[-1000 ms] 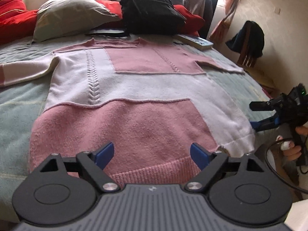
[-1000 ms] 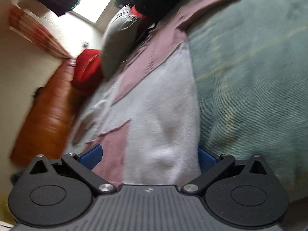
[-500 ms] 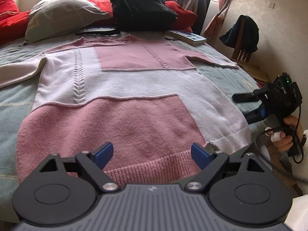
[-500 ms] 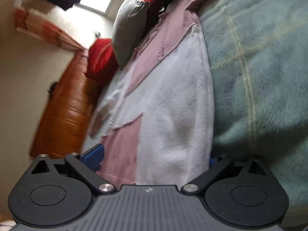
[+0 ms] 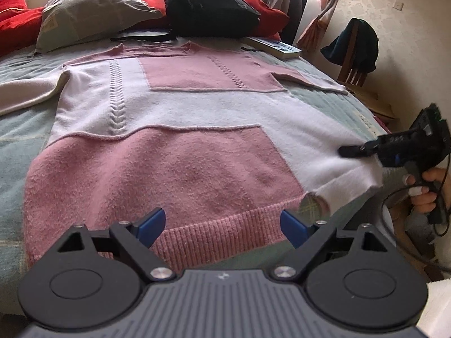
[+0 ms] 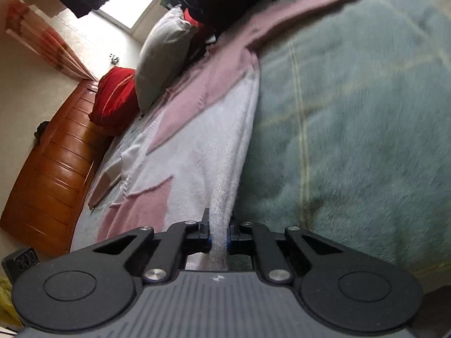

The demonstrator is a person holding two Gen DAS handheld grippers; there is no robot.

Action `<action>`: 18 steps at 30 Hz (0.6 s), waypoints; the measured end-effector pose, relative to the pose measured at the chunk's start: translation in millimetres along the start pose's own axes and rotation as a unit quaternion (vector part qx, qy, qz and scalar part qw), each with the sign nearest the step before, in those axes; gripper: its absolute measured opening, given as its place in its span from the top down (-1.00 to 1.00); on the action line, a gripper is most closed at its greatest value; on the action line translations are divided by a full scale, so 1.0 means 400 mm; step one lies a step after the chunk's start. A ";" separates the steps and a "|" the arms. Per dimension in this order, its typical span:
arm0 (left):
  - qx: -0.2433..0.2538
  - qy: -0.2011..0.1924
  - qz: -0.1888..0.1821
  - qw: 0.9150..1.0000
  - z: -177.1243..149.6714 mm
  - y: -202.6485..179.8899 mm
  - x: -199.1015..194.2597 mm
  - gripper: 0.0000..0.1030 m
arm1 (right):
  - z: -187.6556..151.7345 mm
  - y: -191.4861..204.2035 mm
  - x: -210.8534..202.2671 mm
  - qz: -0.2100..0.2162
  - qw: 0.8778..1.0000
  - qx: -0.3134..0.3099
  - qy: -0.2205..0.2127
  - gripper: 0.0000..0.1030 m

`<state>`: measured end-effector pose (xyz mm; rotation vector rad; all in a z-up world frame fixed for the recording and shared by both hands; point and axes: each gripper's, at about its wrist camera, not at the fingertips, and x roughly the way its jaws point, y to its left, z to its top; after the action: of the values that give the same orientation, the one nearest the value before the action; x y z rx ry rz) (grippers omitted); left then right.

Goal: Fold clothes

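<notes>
A pink and white knitted sweater (image 5: 174,129) lies flat on the bed, its ribbed hem toward me. My left gripper (image 5: 222,225) hovers open over the middle of that hem, with only cloth beneath its blue pads. At the sweater's white right hem corner (image 5: 355,177), my right gripper (image 5: 355,150) is shut on the cloth and lifts it slightly. In the right wrist view the white edge of the sweater (image 6: 222,219) runs pinched between the closed fingers of the right gripper (image 6: 219,232).
A green quilt (image 6: 352,129) covers the bed. At the head lie a grey pillow (image 5: 87,11), red cushions (image 5: 17,19), a black backpack (image 5: 208,2) and a book (image 5: 276,48). A chair with dark clothes (image 5: 355,48) stands right; a wooden dresser (image 6: 53,174) stands beyond.
The right gripper closed from wide open onto the white corner of the sweater's hem and raised it a little. The left gripper stayed open over the hem.
</notes>
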<state>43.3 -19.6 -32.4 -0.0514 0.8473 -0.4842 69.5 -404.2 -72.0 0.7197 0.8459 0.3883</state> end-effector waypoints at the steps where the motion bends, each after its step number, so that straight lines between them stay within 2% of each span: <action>1: 0.000 0.000 0.000 1.000 -0.002 0.001 -0.001 -0.72 | 0.003 0.003 -0.007 -0.002 1.000 -0.005 -0.003 0.81; 5: -0.004 -0.001 -0.001 1.000 -0.005 0.008 -0.008 -0.72 | 0.000 -0.009 -0.003 -0.031 0.999 -0.009 0.013 0.82; 9: -0.006 -0.009 0.004 1.000 -0.002 0.020 -0.024 -0.72 | -0.009 -0.040 0.008 -0.038 0.999 0.006 0.022 0.83; 13: -0.005 -0.015 0.012 1.000 0.001 0.038 -0.043 -0.72 | -0.019 -0.003 -0.015 -0.080 0.995 -0.049 0.026 0.79; 14: -0.002 -0.017 0.015 1.000 0.003 0.043 -0.047 -0.72 | -0.021 0.008 -0.021 -0.092 0.993 -0.063 0.026 0.69; 15: 0.002 -0.017 0.020 1.000 0.008 0.049 -0.051 -0.72 | -0.023 0.030 -0.033 -0.110 0.990 -0.081 0.020 0.67; 18: 0.017 -0.024 0.040 0.999 0.033 0.073 -0.065 -0.72 | -0.021 0.103 -0.069 -0.134 0.982 -0.135 -0.009 0.46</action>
<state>49.8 15.7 -12.2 0.0027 0.7898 -0.4210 44.5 -387.5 -31.7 0.3507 0.8396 0.2481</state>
